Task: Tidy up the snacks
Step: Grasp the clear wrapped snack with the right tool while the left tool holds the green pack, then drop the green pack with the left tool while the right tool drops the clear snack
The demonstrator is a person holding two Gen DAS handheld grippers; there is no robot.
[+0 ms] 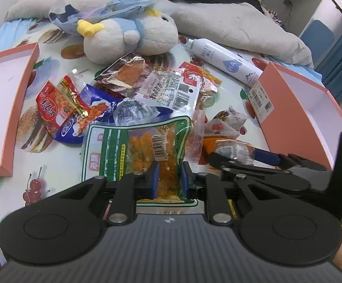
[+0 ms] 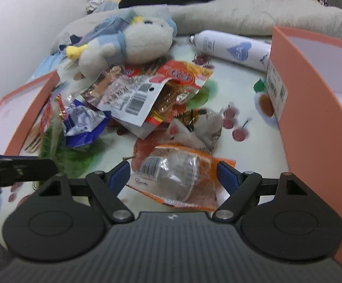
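Note:
A heap of snack packets lies on a fruit-print sheet. My left gripper (image 1: 169,179) is shut on a green packet of orange snacks (image 1: 138,151), pinching its near edge. My right gripper (image 2: 173,174) is open, its blue-padded fingers on either side of an orange-edged clear packet (image 2: 178,174) lying on the sheet. In the left wrist view the right gripper (image 1: 239,159) reaches in from the right over that orange packet (image 1: 229,145). Red (image 1: 50,106), blue (image 1: 86,118) and foil (image 1: 126,73) packets lie behind.
A pink box lid (image 1: 17,99) lies at the left and a pink box (image 1: 295,113) at the right, also in the right wrist view (image 2: 312,108). A plush bird (image 1: 128,35), a white spray can (image 1: 222,61) and a grey pillow (image 1: 241,21) lie at the back.

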